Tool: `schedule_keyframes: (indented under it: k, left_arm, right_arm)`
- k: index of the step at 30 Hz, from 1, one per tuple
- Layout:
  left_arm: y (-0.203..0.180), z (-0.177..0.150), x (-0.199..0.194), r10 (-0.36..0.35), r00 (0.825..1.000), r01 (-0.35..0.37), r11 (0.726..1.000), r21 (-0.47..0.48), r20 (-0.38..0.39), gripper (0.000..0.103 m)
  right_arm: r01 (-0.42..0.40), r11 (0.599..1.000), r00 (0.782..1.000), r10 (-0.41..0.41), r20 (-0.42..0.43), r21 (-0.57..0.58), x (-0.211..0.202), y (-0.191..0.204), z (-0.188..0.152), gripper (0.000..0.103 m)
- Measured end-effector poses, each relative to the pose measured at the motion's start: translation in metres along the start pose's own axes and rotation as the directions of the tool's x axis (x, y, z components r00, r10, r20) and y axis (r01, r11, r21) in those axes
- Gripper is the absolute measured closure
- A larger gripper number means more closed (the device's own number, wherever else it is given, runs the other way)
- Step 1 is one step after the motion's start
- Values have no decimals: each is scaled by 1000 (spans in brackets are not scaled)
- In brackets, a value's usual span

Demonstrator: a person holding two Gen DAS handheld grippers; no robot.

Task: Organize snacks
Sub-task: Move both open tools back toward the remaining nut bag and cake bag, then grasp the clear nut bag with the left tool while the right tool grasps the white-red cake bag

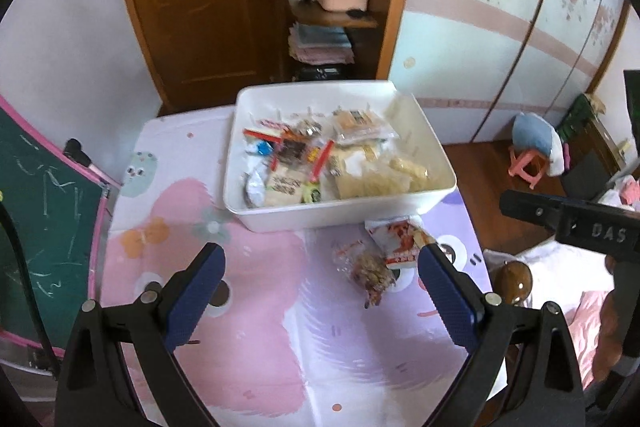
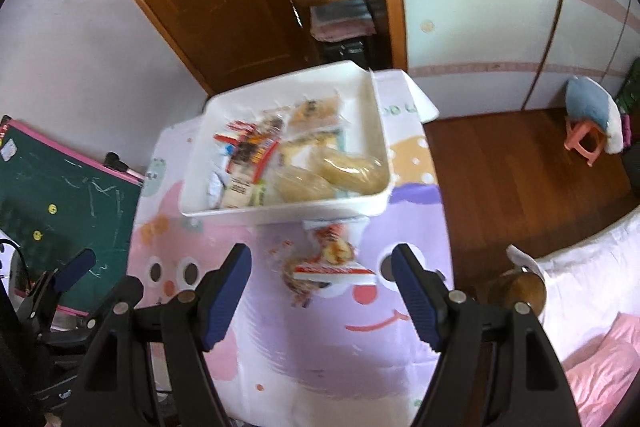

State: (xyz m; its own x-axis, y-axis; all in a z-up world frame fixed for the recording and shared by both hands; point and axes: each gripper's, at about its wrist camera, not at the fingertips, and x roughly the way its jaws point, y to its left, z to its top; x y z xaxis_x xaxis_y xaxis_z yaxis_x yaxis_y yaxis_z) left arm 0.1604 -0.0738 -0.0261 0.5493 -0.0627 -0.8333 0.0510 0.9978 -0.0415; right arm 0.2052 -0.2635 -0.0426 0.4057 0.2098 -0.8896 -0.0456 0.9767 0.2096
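Right tool (image 2: 322, 277) is hovering spread and empty, facing the red-and-white snack packet (image 2: 334, 259) lying on the desk (image 2: 320, 347) just before the white bin (image 2: 280, 213); left tool (image 1: 320, 281), also spread, is sitting farther left.

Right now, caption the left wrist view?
Open left gripper above two snack packets beside the white bin.

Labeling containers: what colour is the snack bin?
White bin, clearest in the left wrist view.
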Motion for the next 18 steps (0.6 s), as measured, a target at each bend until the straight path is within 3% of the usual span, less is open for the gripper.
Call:
schedule_keyframes:
  k: [8,18]
  left_arm:
    - [-7,-20,72,-43,995,42,999,-11,-88,6]
    - [6,-42,150,-98,975,76,990,-117,-199,6]
  right_arm:
    - [24,1000,992,-26,-125,-18,55,-13,-2,30]
    - [29,998,950,-47,-307,-62,159,-10,0,30]
